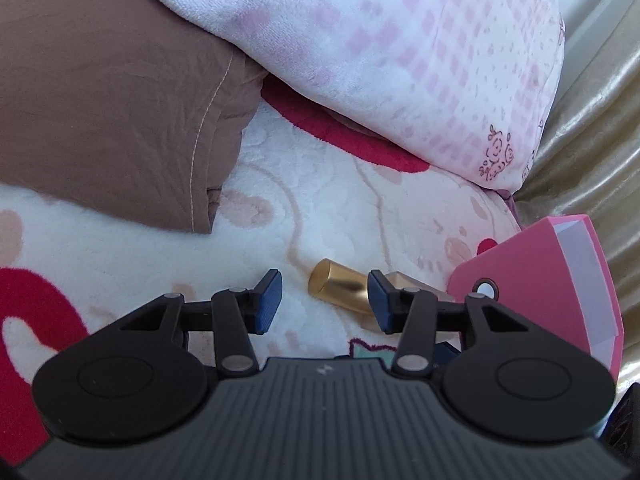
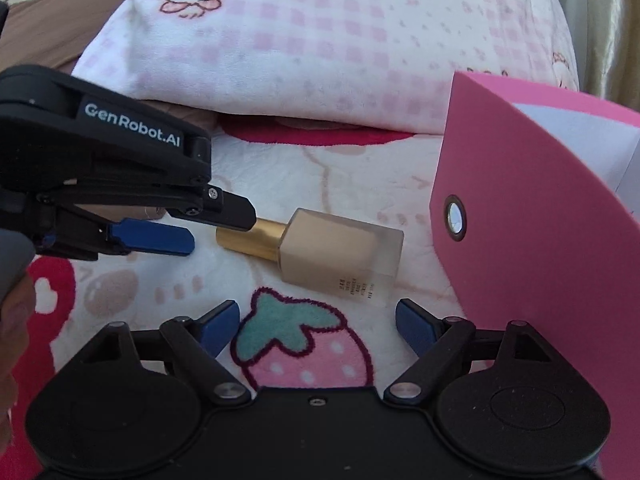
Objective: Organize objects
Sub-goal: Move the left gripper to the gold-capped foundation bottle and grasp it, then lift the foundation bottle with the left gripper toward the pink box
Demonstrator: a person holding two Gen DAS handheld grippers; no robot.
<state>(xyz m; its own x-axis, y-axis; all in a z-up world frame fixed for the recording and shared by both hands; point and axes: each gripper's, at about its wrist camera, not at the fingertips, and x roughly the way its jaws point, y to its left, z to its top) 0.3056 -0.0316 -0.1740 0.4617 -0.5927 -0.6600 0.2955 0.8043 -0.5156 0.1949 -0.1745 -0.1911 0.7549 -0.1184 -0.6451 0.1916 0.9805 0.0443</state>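
A foundation bottle (image 2: 340, 254) with a gold cap (image 2: 250, 238) and frosted beige body lies on its side on a fleece blanket. In the left wrist view its gold cap (image 1: 338, 290) lies between my open fingers. My left gripper (image 1: 325, 302) is open, its tips either side of the cap; it also shows in the right wrist view (image 2: 208, 228). My right gripper (image 2: 318, 326) is open and empty, just in front of the bottle. A pink box (image 2: 536, 232) with a metal snap stands to the right, also seen in the left wrist view (image 1: 536, 284).
A pink-checked pillow (image 2: 320, 48) lies behind the bottle, and a brown pillow (image 1: 108, 100) lies at the back left. The cream blanket (image 1: 120, 248) has red and strawberry prints. A gold curtain (image 1: 592, 152) hangs at the right.
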